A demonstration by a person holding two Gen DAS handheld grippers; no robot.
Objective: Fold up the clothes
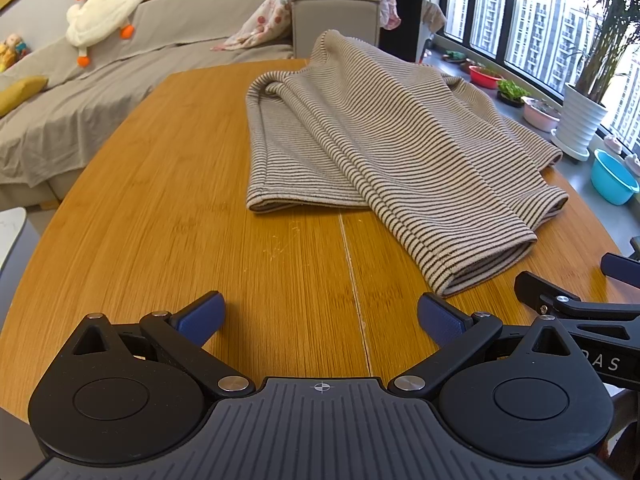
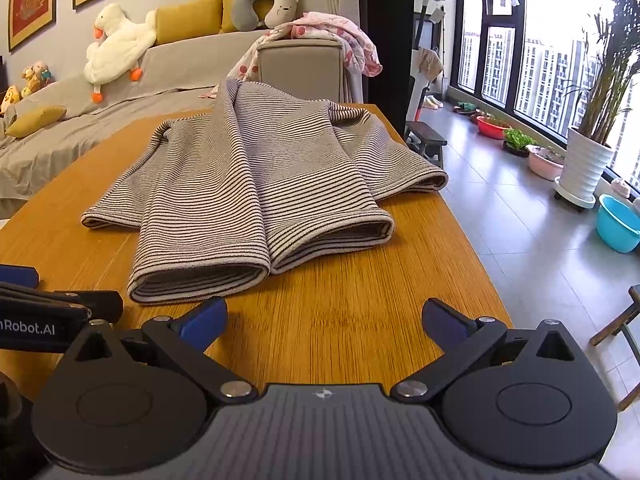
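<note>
A beige garment with thin dark stripes [image 1: 360, 140] [image 2: 260, 184] lies partly folded on the wooden table [image 1: 160, 220] [image 2: 360, 300], its sleeves or legs reaching toward me. My left gripper [image 1: 320, 316] stands open just above the table's near part, a short way in front of the garment's nearest cuff, holding nothing. My right gripper [image 2: 325, 318] is open too, near the table's right front, just short of the closest folded end. Each gripper shows at the edge of the other's view.
A grey sofa [image 1: 60, 112] with a plush duck [image 2: 116, 46] and cushions stands behind the table. A pink patterned cloth [image 2: 340, 40] drapes over the sofa arm. Right of the table are floor, a small stool [image 2: 426, 140], plant pots [image 2: 586, 168] and a blue basin [image 2: 618, 224].
</note>
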